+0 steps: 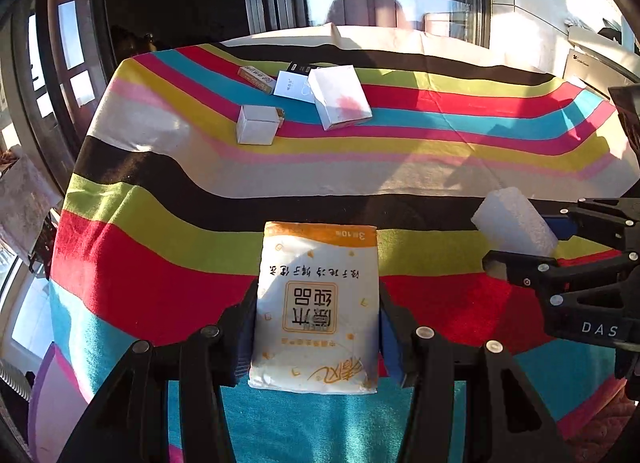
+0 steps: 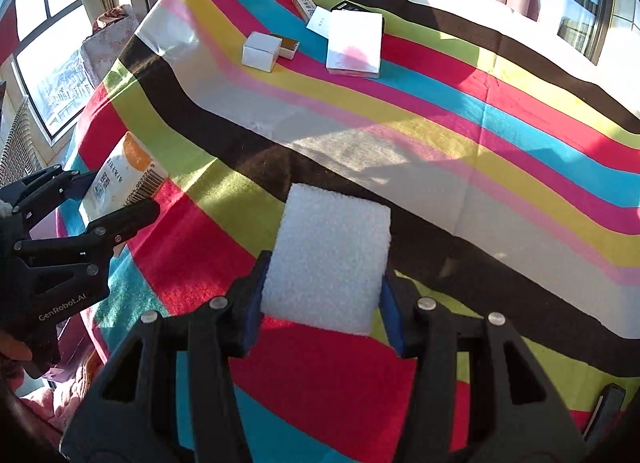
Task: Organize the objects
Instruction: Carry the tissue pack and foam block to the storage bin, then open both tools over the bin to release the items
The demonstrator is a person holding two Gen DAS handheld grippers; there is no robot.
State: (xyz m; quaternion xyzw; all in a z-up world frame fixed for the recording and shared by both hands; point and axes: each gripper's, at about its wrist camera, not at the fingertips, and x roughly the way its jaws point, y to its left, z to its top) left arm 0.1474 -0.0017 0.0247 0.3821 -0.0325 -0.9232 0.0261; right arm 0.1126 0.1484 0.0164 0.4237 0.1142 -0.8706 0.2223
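Tissue pack and foam block carried above the striped table

The tissue pack [image 1: 316,311] is pinched by the left gripper [image 1: 318,327], the foam block [image 2: 328,259] by the right gripper [image 2: 322,299], both well short of the white box [image 1: 340,97]; either could slip if squeezed unevenly.

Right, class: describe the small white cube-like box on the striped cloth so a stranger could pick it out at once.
Look to the far end of the striped cloth, where a cluster of boxes and cards lies. The small white box sits nearest the left edge, beside the large flat white box. It alone is plain, blocky and nearly cube-shaped.
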